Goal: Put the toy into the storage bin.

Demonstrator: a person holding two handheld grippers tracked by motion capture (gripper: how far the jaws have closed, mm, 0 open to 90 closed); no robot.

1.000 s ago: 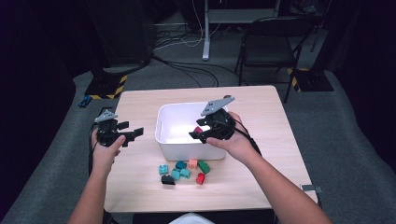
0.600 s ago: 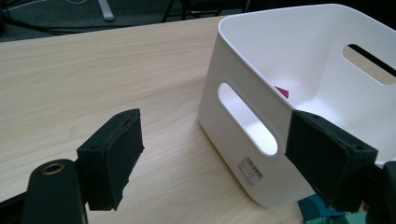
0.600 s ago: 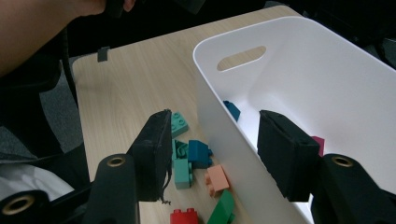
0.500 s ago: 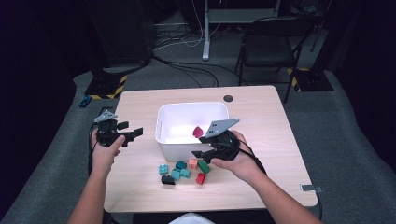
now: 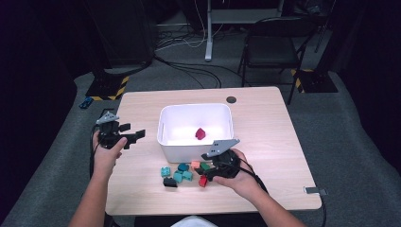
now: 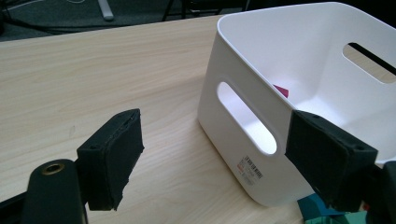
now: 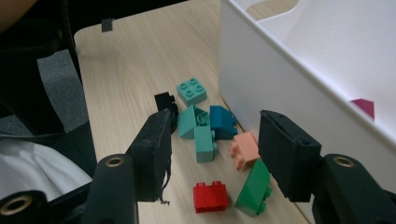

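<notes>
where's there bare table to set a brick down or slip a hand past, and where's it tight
Bare table runs right of the white bin to the table's right edge, and behind the bin except for the round grommet. The left strip is open beyond the left gripper. It is tight in front of the bin, where the bricks cluster under the open right gripper.

White bin (image 5: 189, 142) holds a magenta brick (image 5: 200, 133) (red brick (image 7: 211, 197) outside).

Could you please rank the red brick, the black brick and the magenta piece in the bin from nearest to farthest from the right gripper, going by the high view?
1. Red brick, just left of the right gripper.
2. Black brick, farther left on the table.
3. Magenta piece, inside the white bin.
</notes>
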